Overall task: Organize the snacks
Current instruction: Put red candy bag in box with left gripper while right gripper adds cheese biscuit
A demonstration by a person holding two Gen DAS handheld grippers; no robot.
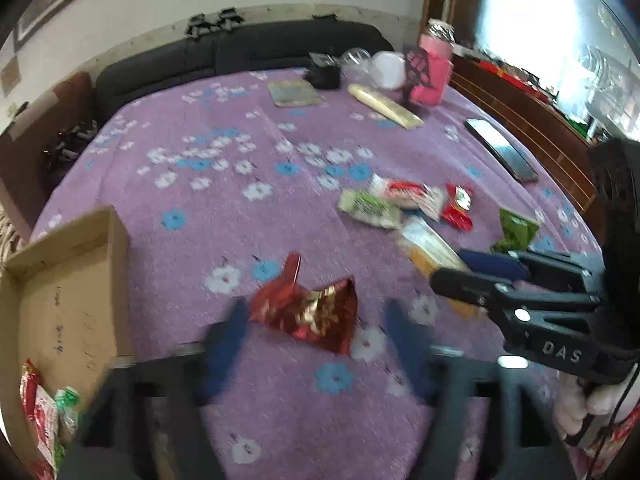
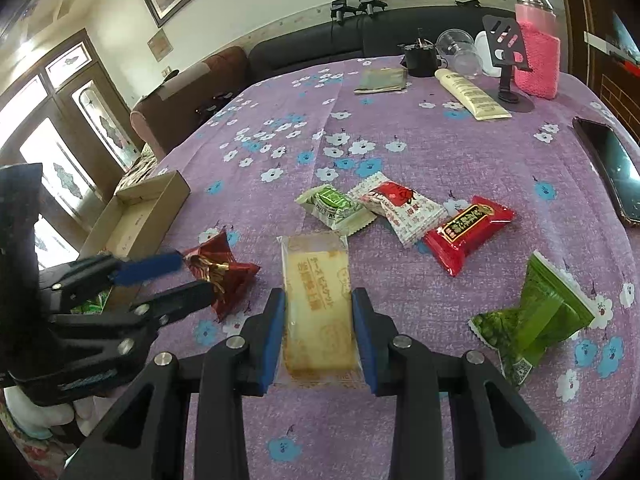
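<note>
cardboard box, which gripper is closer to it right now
Left. The left gripper is at the shiny red snack right beside the cardboard box. The right gripper straddles the pale biscuit pack, farther from the box.

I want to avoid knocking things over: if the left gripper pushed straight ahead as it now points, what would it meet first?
Probably the shiny red foil snack, lying on the purple cloth just ahead between the open fingers of the left gripper. Depth is blurred, so contact distance is uncertain.
</note>
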